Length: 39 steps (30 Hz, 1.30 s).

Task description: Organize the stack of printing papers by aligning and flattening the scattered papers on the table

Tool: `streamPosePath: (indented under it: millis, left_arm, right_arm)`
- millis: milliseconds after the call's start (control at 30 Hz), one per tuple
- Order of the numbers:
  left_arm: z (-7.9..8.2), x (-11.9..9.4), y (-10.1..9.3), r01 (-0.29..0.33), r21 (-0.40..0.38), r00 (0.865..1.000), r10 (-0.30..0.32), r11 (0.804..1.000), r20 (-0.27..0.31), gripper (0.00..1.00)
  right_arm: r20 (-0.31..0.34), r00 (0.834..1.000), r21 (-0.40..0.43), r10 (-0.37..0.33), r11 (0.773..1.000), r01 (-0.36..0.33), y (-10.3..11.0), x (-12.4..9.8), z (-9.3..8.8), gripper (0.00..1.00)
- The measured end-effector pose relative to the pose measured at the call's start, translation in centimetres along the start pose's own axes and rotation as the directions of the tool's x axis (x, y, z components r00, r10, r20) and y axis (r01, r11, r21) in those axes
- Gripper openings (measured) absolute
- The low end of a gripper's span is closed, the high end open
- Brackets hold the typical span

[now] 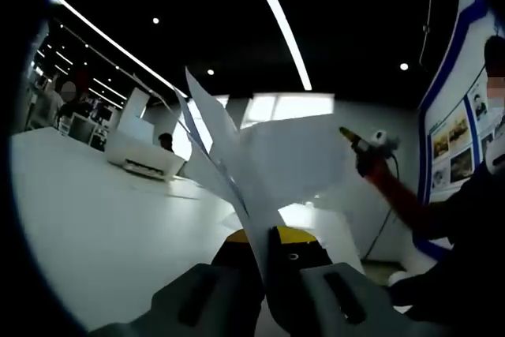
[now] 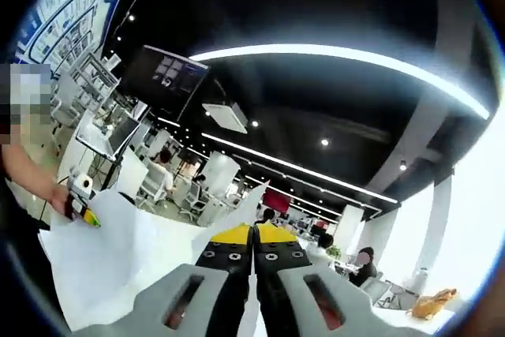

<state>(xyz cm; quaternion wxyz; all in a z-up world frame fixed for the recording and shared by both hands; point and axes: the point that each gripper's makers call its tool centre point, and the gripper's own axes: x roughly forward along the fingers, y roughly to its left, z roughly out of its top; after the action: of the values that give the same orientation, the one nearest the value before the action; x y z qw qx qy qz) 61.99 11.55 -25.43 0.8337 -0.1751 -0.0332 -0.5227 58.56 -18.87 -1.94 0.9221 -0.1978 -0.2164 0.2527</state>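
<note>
The ceiling is dark, cut by long bright strip lights (image 1: 276, 21) and small spot lamps. The white table (image 1: 95, 219) glares pale, almost washed out. Both views bow strongly at the edges, and the far room is soft and slightly blurred.
</note>
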Motion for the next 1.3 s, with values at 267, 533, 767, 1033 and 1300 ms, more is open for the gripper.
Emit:
streamPosePath:
  millis: [267, 533, 767, 1033, 1300]
  left_arm:
    - [-0.1, 0.0, 0.1, -0.011, 0.015, 1.0, 0.011, 1.0, -0.006, 0.07]
    - [0.0, -0.1, 0.0, -0.01, 0.012, 1.0, 0.01, 1.0, -0.003, 0.07]
    - [0.2, -0.1, 0.0, -0.009, 0.009, 1.0, 0.009, 1.0, 0.007, 0.08]
    - [0.9, -0.6, 0.6, -0.023, -0.019, 0.998, 0.024, 1.0, 0.054, 0.08]
    - [1.3, -0.7, 0.9, -0.032, -0.046, 0.996, 0.035, 0.998, 0.078, 0.08]
  right_arm:
    - [0.144, 0.99, 0.071, 0.006, 0.997, -0.016, 1.5, 0.8, 5.4, 0.0]
    - [0.274, 0.96, 0.247, -0.052, 0.969, -0.018, 2.3, 1.6, 8.0, 0.0]
    - [0.297, 0.952, 0.385, -0.079, 0.922, -0.044, 3.7, 2.5, 7.0, 0.0]
    - [0.286, 0.939, 0.581, -0.193, 0.814, -0.01, 5.9, 2.3, 2.1, 0.0]
    - [0.219, 0.95, 0.753, -0.221, 0.658, -0.021, 8.1, 2.4, -2.9, 0.0]
